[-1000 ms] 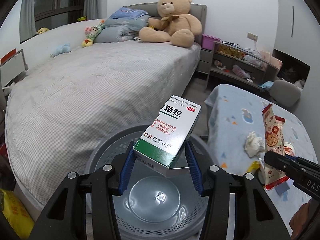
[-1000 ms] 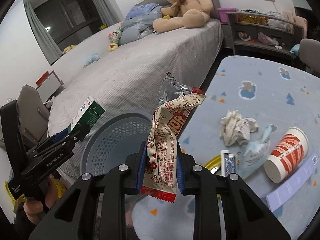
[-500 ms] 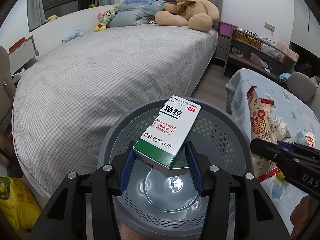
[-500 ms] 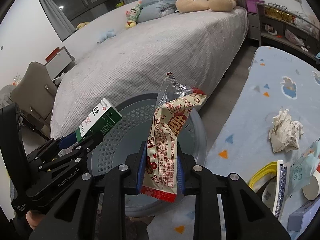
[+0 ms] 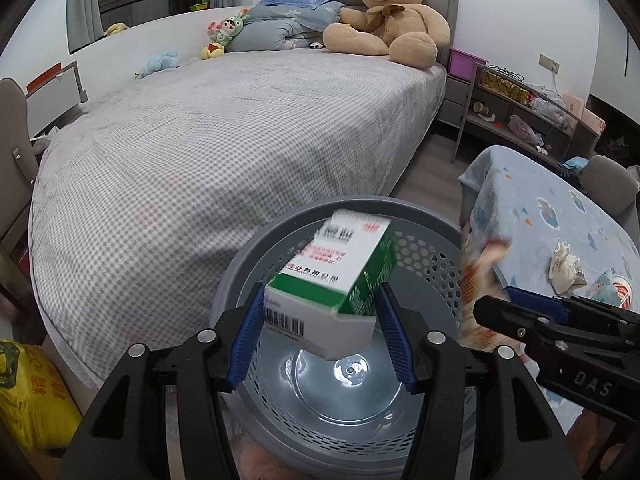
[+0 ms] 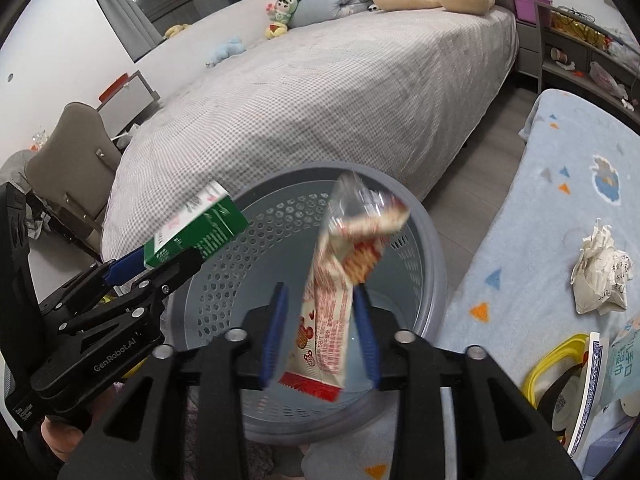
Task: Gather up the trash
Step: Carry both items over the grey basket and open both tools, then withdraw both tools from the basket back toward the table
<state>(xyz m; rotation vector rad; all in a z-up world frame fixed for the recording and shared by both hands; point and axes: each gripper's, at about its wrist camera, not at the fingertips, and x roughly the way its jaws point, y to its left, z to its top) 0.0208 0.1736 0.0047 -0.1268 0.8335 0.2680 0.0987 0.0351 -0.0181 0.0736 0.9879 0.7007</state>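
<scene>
1. The right hand-held gripper (image 6: 320, 330) has just been opening: a second ago its blue pads were clamped flat on the snack wrapper (image 6: 340, 296), and now they stand visibly apart with clear gaps on both sides of it. The wrapper is blurred and hangs loose between the jaws, right over the basket, so I judge it is released and dropping.
2. The left hand-held gripper (image 5: 320, 330) has also just been opening. The green and white medicine box (image 5: 340, 272) sits between its pads; it was sharp half a second ago and is now blurred, tipped and turned. The pads look slightly clear of the box, so it too seems to be let go, though the left side of the contact is hard to read.
3. Both grippers, which stood further apart a second ago, now hang together above the grey perforated basket (image 5: 424, 248), whose bare glossy bottom shows directly beneath the box.
4. For the task this means two pieces of trash should land in the basket at once.
5. Farther off, on the bench (image 6: 560, 216) with its blue patterned cover, a crumpled paper (image 6: 600, 272) and other litter near the yellow-rimmed dish remain to be collected.
6. Beyond lies the bed (image 5: 240, 128) with a teddy bear (image 5: 392, 16).
</scene>
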